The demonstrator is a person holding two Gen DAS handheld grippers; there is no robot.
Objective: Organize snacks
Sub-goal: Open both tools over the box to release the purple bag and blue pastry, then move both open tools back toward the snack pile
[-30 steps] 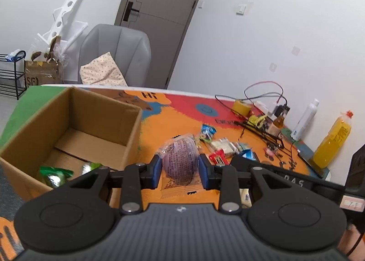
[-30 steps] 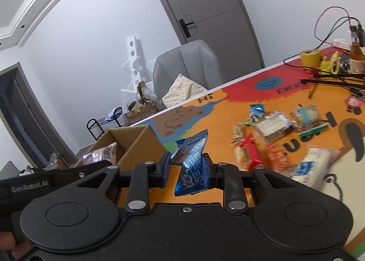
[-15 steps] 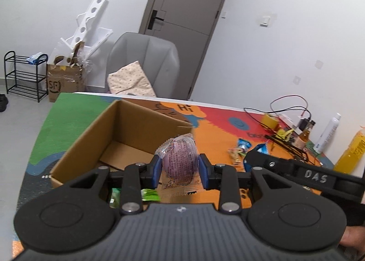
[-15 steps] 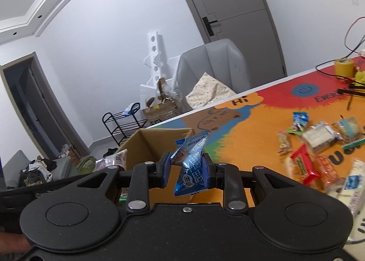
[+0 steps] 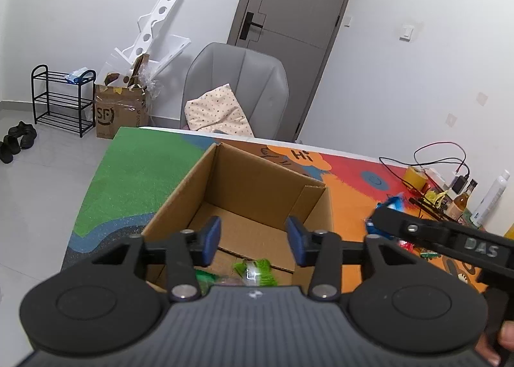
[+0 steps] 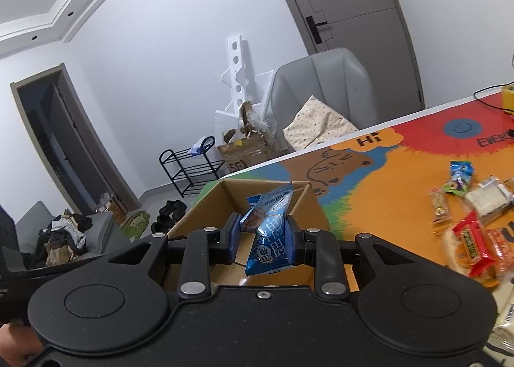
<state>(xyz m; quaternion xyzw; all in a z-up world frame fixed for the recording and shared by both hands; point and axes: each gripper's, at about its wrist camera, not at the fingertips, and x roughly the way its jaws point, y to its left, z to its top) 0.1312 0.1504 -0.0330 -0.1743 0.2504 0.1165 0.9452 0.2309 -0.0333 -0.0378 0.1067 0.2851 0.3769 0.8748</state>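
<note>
Cardboard box holds green packets. Left gripper spread wide, nothing held. Right gripper clamps blue packet, long axis near upright, over box.

Left hand-held gripper agape (right clamped)

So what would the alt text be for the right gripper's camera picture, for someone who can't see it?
A handheld black right gripper pinches a blue snack packet above an open cardboard box on a colourful table mat. More wrapped snacks lie scattered on the mat to the right; a grey chair and a door stand behind.
</note>
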